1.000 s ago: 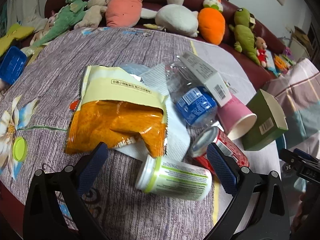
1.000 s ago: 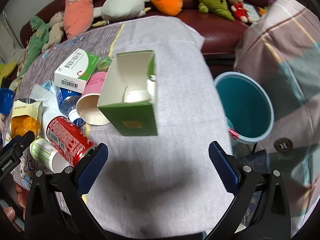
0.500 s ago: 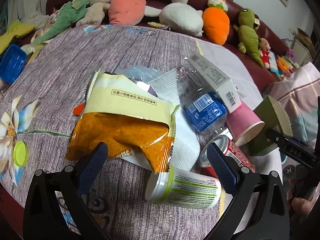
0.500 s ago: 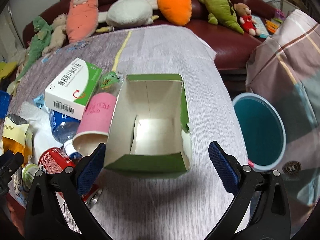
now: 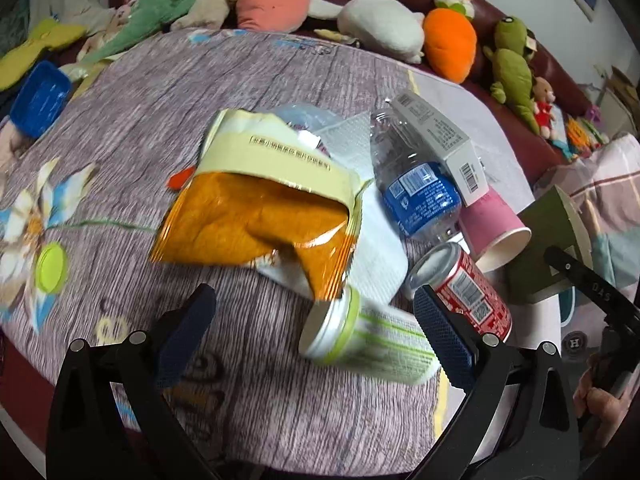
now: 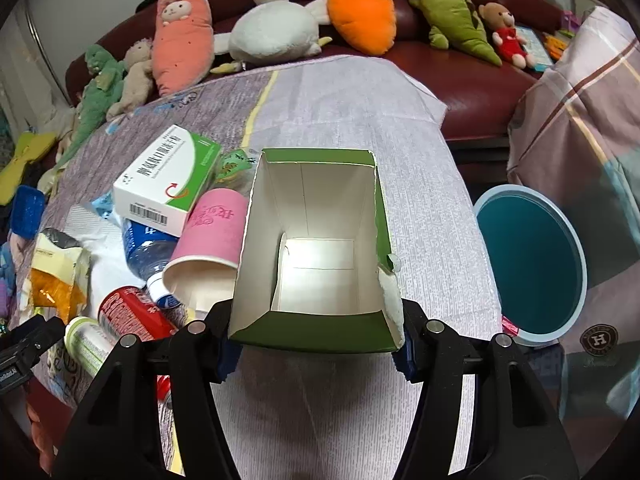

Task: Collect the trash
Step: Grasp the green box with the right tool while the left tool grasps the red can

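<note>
A home living room: plush toys (image 6: 276,32) line a dark-red sofa (image 6: 472,76).

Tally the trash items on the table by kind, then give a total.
Cardboard boxes: 2, open green carton, white-and-green medicine box
Bottles: 2, clear blue-label water bottle, white green-striped bottle
Cans: 1, red soda can
Cups: 1, pink paper cup
Bags: 1, orange snack bag
Tissues: 1, white paper napkin
Total: 8

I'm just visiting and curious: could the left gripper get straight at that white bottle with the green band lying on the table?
Probably yes. The left gripper is open, and the white bottle lies on its side just ahead between its fingers. Only the orange snack bag drooping onto the cap and the red can close beside it crowd the approach.
</note>
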Demonstrator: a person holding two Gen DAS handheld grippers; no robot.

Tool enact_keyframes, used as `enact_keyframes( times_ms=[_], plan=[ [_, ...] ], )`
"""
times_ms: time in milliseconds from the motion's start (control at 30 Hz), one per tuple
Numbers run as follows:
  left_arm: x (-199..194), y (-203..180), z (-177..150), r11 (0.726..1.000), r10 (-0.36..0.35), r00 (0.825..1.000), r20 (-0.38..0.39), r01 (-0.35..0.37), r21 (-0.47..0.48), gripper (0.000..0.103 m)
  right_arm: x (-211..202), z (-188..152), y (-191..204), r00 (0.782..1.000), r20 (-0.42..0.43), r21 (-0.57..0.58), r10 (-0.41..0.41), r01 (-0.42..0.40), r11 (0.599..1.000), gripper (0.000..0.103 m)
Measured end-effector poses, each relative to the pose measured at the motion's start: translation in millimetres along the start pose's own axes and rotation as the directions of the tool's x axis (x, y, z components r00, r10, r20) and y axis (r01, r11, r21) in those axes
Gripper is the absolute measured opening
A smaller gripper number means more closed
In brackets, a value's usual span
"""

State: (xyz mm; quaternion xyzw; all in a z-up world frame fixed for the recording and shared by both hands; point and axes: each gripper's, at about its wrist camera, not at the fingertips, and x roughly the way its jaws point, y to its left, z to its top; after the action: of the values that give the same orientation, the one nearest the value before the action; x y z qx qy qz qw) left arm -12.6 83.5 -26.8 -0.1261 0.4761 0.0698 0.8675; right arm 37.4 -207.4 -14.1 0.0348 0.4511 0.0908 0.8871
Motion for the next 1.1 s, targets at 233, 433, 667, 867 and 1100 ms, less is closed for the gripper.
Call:
enact_keyframes(
  times_ms=[233,433,667,867,1100],
  plan=[
    [-1,-56,-1,0.986,-0.128,0.989,-0.073,0.135,0.102,0.099,-26,-12,-28,0.999,0.044,0.035,0.007,-0.008,0.999,0.057],
    [34,-103,-3,0.980,-0.091,0.980,-0.177,0.120,0.160,0.099,-43,-22,-64,0.997,0.072,0.092,-0.008,0.002,0.996,0.057],
    [67,-119,5,0.989,-0.044,0.971,-0.235,0.076,0.127,0.099,-34,-32,-88,0.999,0.044,0.137,0.021,-0.027,0.990,0.057],
    [69,-127,-2,0.986,-0.015,0.979,-0.204,0.049,0.160,0.075,-29,-34,-93,0.998,0.033,0.145,0.044,-0.048,0.988,0.057],
    [72,-134,-10,0.972,0.039,0.970,-0.239,0.019,0.235,0.084,-26,-32,-96,0.998,0.029,0.141,0.058,-0.061,0.988,0.057]
  ],
)
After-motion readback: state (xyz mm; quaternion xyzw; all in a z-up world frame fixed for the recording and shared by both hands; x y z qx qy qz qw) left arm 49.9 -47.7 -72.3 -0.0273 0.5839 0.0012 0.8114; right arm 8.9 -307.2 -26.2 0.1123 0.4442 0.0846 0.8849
